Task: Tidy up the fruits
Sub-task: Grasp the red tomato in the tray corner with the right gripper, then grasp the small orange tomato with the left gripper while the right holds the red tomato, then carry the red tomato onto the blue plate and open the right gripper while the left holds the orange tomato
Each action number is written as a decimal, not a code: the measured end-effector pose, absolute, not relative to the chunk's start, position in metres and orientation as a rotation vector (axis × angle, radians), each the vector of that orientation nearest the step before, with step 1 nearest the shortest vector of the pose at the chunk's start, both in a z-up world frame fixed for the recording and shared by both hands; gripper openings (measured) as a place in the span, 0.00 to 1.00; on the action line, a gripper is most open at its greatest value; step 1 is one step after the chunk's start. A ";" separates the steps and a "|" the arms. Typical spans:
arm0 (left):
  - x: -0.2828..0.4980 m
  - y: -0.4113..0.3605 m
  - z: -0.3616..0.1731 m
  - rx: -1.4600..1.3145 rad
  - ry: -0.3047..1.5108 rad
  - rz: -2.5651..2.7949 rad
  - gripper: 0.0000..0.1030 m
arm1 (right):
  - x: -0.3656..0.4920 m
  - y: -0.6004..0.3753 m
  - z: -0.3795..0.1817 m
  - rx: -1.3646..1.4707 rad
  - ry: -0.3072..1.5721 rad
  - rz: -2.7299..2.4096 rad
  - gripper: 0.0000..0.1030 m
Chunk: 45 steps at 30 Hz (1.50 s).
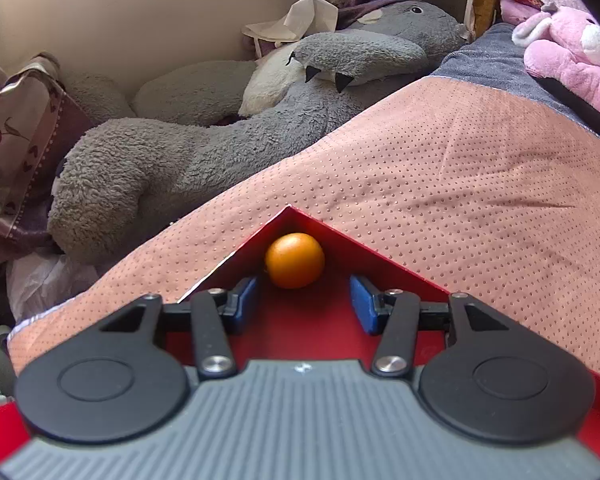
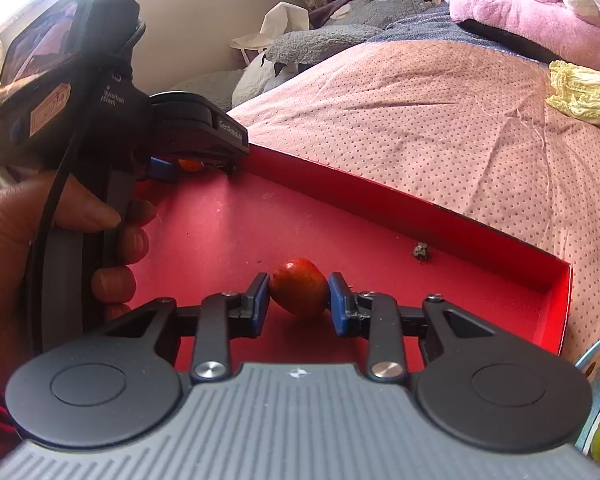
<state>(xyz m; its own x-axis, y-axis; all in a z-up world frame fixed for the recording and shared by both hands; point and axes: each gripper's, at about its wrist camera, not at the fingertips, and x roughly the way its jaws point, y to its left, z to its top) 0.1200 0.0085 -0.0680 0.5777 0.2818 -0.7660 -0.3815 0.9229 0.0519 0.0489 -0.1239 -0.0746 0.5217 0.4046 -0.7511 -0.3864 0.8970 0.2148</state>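
Observation:
A small orange (image 1: 295, 260) lies in the far corner of a red tray (image 1: 300, 332). My left gripper (image 1: 304, 286) hangs over the tray with its blue pads apart, and the orange sits just beyond the tips, untouched. In the right wrist view my right gripper (image 2: 299, 294) is shut on a small red fruit (image 2: 299, 287), which is low over the tray floor (image 2: 340, 220). A hand (image 2: 40, 240) holds the left gripper at that view's upper left, and a sliver of the orange (image 2: 190, 165) shows under it.
The tray rests on a pink dotted blanket (image 1: 440, 184). A large grey plush toy (image 1: 180, 160) lies to the left and a pink plush (image 2: 540, 4) at the back right. A pale cabbage (image 2: 580, 96) lies on the blanket. A bowl (image 2: 586, 356) at the right edge holds an orange fruit and a green one.

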 end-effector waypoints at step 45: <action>0.026 -0.044 -0.036 0.000 0.779 0.118 0.32 | -0.037 -0.176 -0.026 0.054 0.847 0.364 0.36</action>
<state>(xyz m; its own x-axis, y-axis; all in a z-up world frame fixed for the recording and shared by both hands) 0.0263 -0.0444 -0.0364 0.7056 0.1067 -0.7005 -0.1065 0.9933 0.0441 -0.0368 -0.1757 -0.0263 0.6045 0.3358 -0.7224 -0.2932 0.9370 0.1902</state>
